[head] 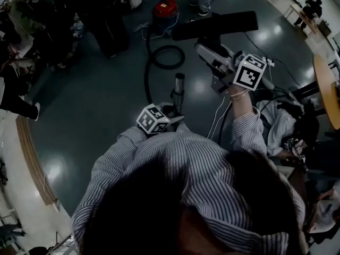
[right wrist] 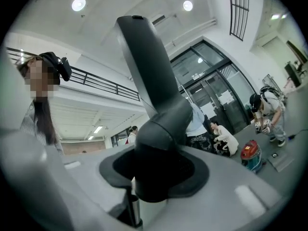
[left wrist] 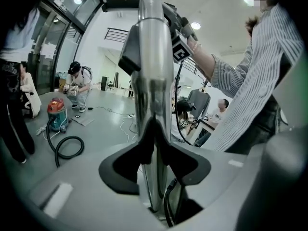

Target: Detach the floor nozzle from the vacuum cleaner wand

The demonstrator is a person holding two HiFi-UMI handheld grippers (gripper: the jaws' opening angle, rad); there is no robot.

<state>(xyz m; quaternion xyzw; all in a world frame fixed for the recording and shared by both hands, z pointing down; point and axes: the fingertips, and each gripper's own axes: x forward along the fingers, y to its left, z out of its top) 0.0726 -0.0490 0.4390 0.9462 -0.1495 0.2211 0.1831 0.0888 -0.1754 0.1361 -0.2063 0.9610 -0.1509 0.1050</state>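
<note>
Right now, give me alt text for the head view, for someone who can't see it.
Seen from above, a person in a striped shirt holds the black floor nozzle raised in the right gripper, apart from the metal wand gripped upright in the left gripper. A red vacuum cleaner sits on the floor.

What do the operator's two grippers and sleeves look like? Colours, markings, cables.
The left gripper and right gripper are both light grey with black jaw pads. Each carries a white cube printed with black square markers: left cube, right cube. A thin white cable hangs below the right gripper. The sleeves are a light shirt with fine dark stripes.
</note>
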